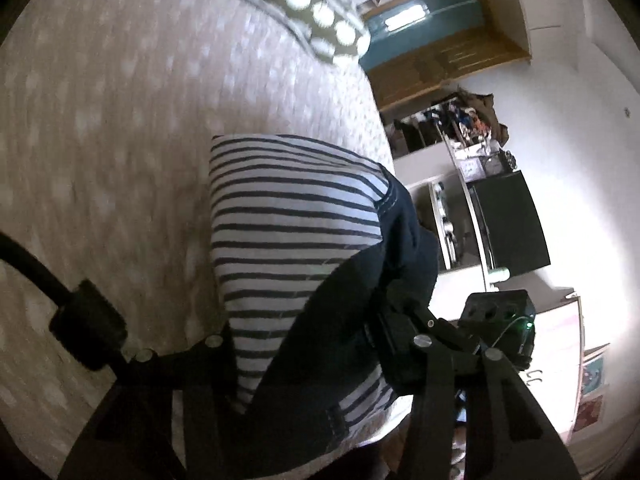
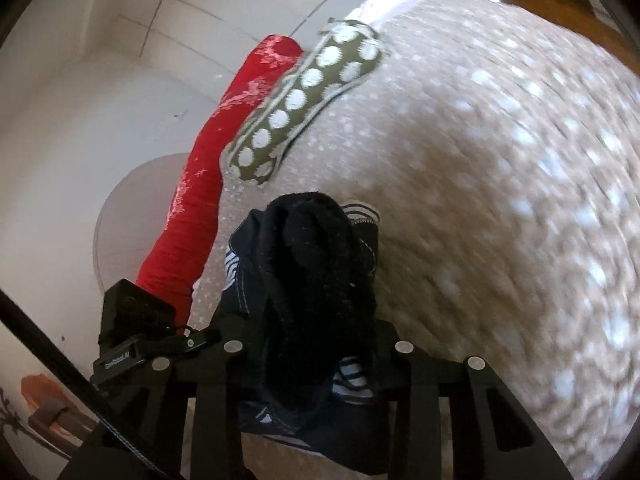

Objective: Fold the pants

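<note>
Black linkage bars of the left hand-held gripper (image 1: 304, 364) fill the bottom of its view, and the fingertips are buried under cloth, so the pads cannot be made out; the jaws stand partly closed around a dark fold of the pants (image 1: 280, 240), which look pinched there. Striped lining and navy denim spread between the fingers and on across the bed (image 1: 100, 140). Motion blur smears the bedspread's pale dots.

From the right wrist, the right hand-held gripper (image 2: 316, 332) likewise has its jaws partly closed on a bunched, dark wad of the same pants (image 2: 316, 272), the tips hidden by fabric. Both tools tilt downward toward the bed.

Beyond the garment lies an olive pillow with white dots (image 2: 308, 96) near the bed's edge, and beside it a red cloth (image 2: 208, 168) against the white wall. Past the mattress in the left view stand a cluttered shelf (image 1: 460, 128) and a black box (image 1: 512, 224).
</note>
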The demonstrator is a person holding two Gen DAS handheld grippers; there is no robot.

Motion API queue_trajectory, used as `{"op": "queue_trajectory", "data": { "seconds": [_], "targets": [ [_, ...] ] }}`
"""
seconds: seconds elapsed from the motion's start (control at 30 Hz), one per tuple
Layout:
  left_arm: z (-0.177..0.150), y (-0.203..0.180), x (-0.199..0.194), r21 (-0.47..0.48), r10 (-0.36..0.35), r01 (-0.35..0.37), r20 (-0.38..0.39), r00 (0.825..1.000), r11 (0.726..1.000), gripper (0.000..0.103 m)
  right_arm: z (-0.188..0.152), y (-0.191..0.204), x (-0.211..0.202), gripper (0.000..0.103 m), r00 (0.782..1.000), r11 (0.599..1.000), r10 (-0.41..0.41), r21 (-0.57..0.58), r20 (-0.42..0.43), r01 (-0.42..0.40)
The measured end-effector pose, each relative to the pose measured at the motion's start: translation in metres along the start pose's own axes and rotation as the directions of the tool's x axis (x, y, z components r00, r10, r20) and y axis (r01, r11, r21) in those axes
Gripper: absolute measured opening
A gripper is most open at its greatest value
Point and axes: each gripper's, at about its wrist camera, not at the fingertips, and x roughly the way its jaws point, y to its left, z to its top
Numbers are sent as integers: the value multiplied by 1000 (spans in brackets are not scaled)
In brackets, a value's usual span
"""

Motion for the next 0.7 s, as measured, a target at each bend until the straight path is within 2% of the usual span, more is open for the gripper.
{"op": "queue_trajectory", "data": {
  "seconds": [0.07,0.23,0.3,0.37,0.4,0.43,0.53,0.6,0.7],
  "targets": [
    [16,-3,-3,9,19,-19,20,1000,1000,48,15,10,11,38,1000,1000,-8,-21,4,8],
    [67,1,2,36,116,-119,67,991,992,50,51,23,54,40,998,996,-64,-70,-11,63],
    [78,12,9,26,187,-189,69,980,982,50,58,20,76,44,988,983,-155,-100,-24,152],
    [79,21,12,25,232,-234,55,971,972,50,57,11,87,47,967,961,-254,-123,-35,248],
    [78,24,10,24,222,-223,49,974,974,50,55,8,88,51,962,956,-270,-127,-39,263],
    [76,28,6,20,210,-211,45,977,977,51,54,5,86,58,962,956,-271,-123,-35,265],
    [61,32,-8,12,210,-211,50,976,977,51,54,1,65,61,962,958,-274,-87,-1,273],
    [48,26,-24,19,230,-233,99,968,972,51,55,11,46,61,953,950,-296,-88,64,300],
    [31,8,-42,39,246,-258,191,950,965,53,60,39,25,61,962,962,-224,-125,157,244]
  ]
}}
